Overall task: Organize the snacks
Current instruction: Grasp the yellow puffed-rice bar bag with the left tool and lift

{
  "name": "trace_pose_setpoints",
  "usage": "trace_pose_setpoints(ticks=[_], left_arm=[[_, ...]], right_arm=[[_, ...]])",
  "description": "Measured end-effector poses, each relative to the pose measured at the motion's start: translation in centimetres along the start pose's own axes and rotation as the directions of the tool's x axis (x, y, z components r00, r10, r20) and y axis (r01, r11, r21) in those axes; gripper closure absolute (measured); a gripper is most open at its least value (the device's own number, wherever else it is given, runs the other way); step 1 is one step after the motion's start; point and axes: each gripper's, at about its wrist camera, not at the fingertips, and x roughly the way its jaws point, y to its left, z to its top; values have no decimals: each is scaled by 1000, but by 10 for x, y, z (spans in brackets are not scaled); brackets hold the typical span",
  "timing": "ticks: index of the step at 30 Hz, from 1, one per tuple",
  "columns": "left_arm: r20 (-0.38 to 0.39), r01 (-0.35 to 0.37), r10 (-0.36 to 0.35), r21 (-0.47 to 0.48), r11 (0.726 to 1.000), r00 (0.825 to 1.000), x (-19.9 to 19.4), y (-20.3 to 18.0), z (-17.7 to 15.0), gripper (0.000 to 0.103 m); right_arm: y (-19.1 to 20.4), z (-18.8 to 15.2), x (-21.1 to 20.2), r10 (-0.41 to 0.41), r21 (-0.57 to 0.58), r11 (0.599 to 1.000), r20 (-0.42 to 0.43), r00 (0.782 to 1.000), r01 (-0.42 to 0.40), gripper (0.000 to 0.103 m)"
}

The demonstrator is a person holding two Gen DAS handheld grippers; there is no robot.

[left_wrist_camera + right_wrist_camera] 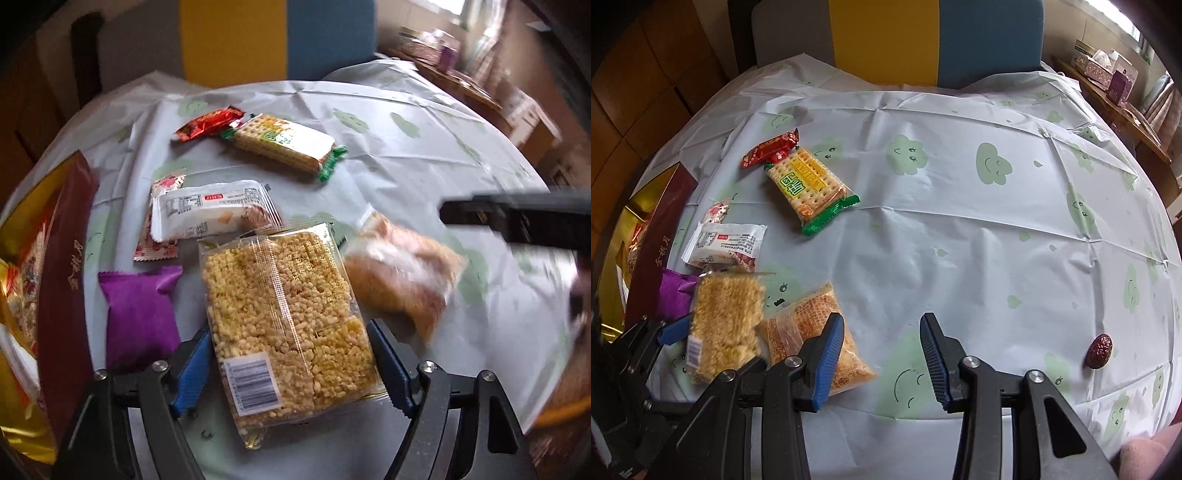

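My left gripper [291, 358] is shut on a clear pack of yellow puffed-rice bars [284, 314] and holds it over the table; the pack also shows blurred in the right wrist view [724, 325]. My right gripper [882, 354] is open and empty above the cloth, just right of an orange snack bag [812, 339], which also shows in the left wrist view [402, 277]. A purple packet [140, 314], a white packet [214, 210], a cracker pack [284, 142] and a red candy bar [210, 123] lie on the table.
A dark red and gold gift box [55, 280] stands at the left edge. A single red date [1100, 350] lies at the right on the light cloth with green faces [960, 221]. A yellow and blue chair back [934, 40] stands behind the table.
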Motion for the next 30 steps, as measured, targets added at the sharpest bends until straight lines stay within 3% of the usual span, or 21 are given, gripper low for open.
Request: trace_pose_setpoints(ticks=[7,12,22,27,30], left_arm=[[46,94,-101,142,985,994,-23,5,-49,25],[90,112,-124,132,985,988,-31,15,-72,25],[116,113,-129,138,984,985,-35,15,-77,26],[113,124,-143,159,979,983,-38,19,-82,26],[115,132,-151,161,978,982,-38,20,-82,26]], right_arm=[[1,-1,4,-14,-10,1000,-18,1000,14,60],[6,-2,5,-17,-36,999,-10,1000,17,60],[43,-14,12,-31,-192,981,-6,1000,29,60],[45,-14,3,41,-157,987,23,999,-36,60],[54,-10,-3,130,-133,983,9,991,-128,60]])
